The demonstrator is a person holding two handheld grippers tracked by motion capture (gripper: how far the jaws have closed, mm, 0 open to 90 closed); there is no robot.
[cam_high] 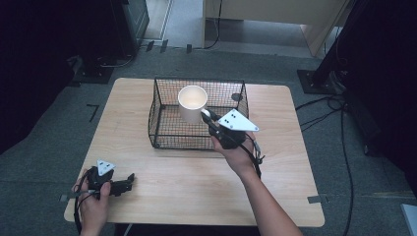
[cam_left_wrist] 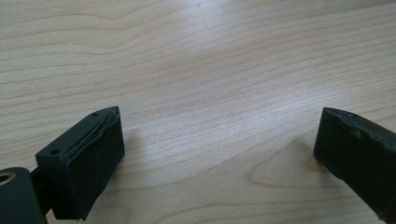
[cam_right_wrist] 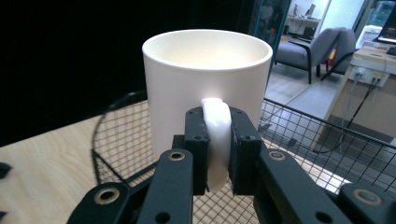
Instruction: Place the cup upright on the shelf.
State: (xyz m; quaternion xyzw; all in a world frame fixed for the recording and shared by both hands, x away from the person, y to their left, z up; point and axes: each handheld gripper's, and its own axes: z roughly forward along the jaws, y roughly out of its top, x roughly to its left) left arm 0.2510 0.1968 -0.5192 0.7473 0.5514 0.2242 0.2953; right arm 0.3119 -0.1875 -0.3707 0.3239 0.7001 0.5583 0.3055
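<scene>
- Black jaws of the right tool [cam_right_wrist: 218, 151] stand nearest the lens in the right gripper view, clamped from both sides on the white handle [cam_right_wrist: 216, 140] of a cream mug [cam_right_wrist: 205, 79].
- Mug position: upright, mouth open to the top, held above the wire basket [cam_high: 167, 129] near its right-hand wall in the high view; whether its base touches the mesh floor cannot be told.
- Wire basket: black, rectangular, open at the top, standing on the far half of the wooden worktop [cam_high: 147, 172].
- Right tool in the high view [cam_high: 212, 121]: it reaches over the near wall of the basket, the grey three-cornered plate uppermost, with the person's right hand [cam_high: 235, 152] behind it.
- Left tool [cam_high: 129, 179]: it lies low at the near left corner of the worktop in the left hand [cam_high: 93, 201]; its jaws stand wide apart with bare wood between them, holding nothing.
- Judged step: carrying the mug by its handle across the basket rim; the direction, in or out, cannot be told.
- Technique, as a judgement: keep the squeeze firm on the handle, since the mug's weight hangs to one side of the jaws and may swing; hold the rim level; clear the wire wall before any sideways travel.
</scene>
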